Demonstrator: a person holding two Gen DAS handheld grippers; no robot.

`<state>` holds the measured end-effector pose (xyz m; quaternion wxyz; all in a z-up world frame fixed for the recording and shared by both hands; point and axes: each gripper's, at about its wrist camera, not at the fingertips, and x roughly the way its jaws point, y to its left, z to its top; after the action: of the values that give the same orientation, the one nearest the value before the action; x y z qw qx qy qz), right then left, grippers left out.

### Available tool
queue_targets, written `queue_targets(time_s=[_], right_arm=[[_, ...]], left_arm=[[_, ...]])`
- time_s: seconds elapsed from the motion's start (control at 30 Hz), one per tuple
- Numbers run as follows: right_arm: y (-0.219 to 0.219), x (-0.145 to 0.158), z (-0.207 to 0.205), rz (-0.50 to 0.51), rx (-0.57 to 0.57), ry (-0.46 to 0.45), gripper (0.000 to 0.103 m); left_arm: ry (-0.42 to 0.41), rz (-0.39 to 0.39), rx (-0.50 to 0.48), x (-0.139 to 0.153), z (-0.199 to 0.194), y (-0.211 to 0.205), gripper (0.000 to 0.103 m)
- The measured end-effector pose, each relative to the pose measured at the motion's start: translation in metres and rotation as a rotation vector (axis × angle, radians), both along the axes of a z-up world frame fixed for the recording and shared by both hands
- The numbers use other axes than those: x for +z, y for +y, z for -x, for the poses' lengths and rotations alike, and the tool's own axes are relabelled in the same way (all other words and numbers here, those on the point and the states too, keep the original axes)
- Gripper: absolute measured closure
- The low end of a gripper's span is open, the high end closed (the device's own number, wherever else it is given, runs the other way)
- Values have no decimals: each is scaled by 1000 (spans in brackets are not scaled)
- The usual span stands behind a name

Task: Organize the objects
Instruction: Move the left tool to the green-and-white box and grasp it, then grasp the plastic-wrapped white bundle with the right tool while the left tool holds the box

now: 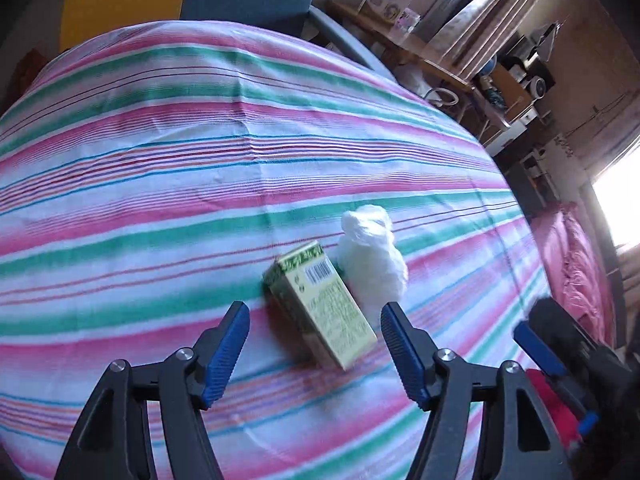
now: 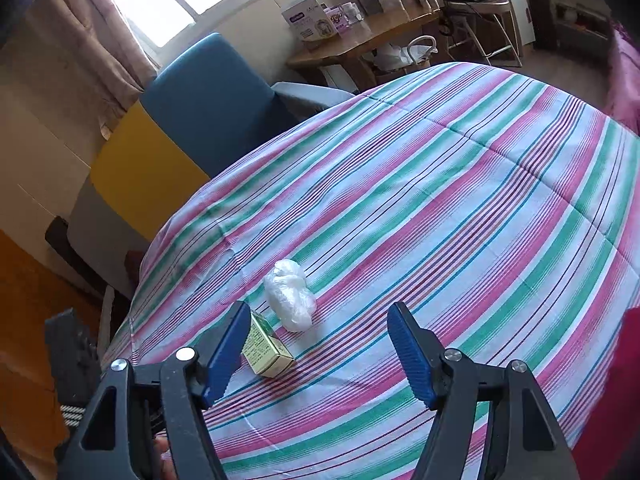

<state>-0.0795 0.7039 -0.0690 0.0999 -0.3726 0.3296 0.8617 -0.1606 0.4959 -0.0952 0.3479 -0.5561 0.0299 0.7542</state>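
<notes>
A rectangular green cardboard box [image 1: 320, 304] lay flat on the striped cloth [image 1: 160, 160], touching a crumpled white plastic bag [image 1: 372, 256]. Left claw [image 1: 314, 344] and right claw [image 2: 318, 348] both gaped empty; print blurred.

box [image 1: 320, 304] on tablecloth [image 1: 160, 160] | bag [image 1: 372, 256] touching behind it

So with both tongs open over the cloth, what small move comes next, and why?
Probably ease the left tongs forward and down around the green box. They are open and empty, the box lies just ahead between the fingers, and the white bag sits right behind it.
</notes>
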Motion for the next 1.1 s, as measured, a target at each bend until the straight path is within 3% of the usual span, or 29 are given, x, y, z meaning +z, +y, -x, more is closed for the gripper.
queue_targets(time_s=[0.1,0.17,0.2,0.3,0.5,0.73,0.87,1.1], right_arm=[[-4,1,2,-3,17,4,31],[-3,0,2,1,17,4,31],[-3,0,2,4,18,6,31],[-5,0,4,5,42,5,33],[-11,-5,9,21,93,-21,38],[-32,-12,24,-7,200,-123,39],[-47,-10,53,-96,260,-188,39],[-44,-34,123,-200,222,-326,38]], left_arm=[[7,44,17,-14,6,11,38],[12,45,2,-17,5,9,68],[19,50,-11,-16,3,6,74],[42,39,-36,-12,-7,-23,74],[148,87,-39,-10,-37,-112,74],[239,104,-23,-7,-78,-199,74],[241,75,-9,-9,-84,-215,73],[224,34,-2,-12,-81,-217,73]])
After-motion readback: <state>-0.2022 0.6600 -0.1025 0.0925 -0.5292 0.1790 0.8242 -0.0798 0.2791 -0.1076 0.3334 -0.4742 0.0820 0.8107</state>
